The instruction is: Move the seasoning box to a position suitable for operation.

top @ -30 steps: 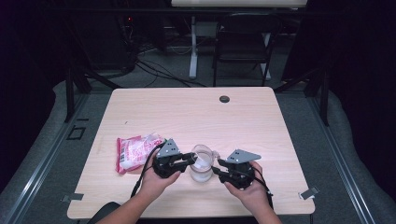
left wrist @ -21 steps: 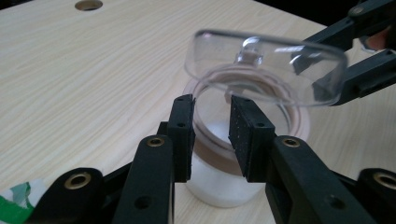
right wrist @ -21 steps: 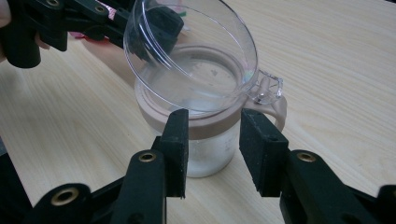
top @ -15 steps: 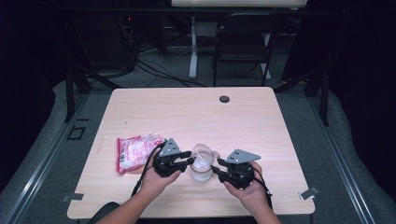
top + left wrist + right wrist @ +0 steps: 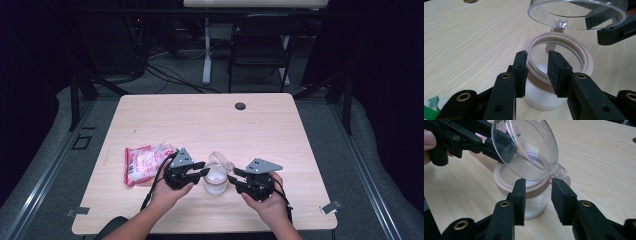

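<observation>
far left on the table (image 5: 150,120), the pink snack packet (image 5: 142,162) lies flat, out of the way for now. next, the left gripper (image 5: 196,171) at the small jar (image 5: 216,182), its jaws straddling the beige rim (image 5: 535,75), one pad outside, one inside the mouth, just been easing apart; whether they truly pinch i can't tell, but it looks like a steadying hold. the jar stands near the front edge, white powder inside. its clear hinged lid (image 5: 526,150) is tipped up and open. on the right, the right gripper (image 5: 234,179) comes in with jaws spread, just narrowing, by the hinge tab (image 5: 560,172), seemingly to swing the lid.
</observation>
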Demonstrator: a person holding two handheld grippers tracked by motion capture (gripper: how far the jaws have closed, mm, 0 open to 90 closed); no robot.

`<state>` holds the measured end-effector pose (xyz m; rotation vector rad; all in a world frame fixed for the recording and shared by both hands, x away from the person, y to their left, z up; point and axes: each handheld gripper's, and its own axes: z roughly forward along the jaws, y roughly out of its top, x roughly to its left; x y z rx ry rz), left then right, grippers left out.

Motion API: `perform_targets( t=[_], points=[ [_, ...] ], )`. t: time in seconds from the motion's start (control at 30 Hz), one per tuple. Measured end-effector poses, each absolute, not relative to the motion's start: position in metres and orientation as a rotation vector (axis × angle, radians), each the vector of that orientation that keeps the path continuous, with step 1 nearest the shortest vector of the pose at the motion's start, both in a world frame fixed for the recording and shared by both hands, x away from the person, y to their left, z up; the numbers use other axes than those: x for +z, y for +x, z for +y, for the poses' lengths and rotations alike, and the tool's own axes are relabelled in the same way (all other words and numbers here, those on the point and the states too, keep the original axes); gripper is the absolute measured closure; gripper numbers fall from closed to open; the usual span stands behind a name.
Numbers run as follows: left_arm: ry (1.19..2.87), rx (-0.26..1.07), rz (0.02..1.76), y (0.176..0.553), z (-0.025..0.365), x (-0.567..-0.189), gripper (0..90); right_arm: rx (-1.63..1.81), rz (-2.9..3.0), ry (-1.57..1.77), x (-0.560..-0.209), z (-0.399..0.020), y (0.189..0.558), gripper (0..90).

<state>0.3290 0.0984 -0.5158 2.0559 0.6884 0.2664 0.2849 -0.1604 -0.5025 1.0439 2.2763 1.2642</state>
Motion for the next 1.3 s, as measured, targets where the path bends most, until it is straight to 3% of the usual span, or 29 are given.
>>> perform_targets(
  t=[0.77, 1.3],
  points=[
    [2.047, 0.27, 0.691, 0.328, 0.098, -0.517, 69.3, 1.29, 2.195, 1.115, -0.5, -0.175, 0.29, 69.8],
    [2.043, 0.28, 0.687, 0.328, 0.098, -0.518, 68.7, 1.336, 2.178, 1.156, -0.502, -0.173, 0.296, 67.7]
  ],
)
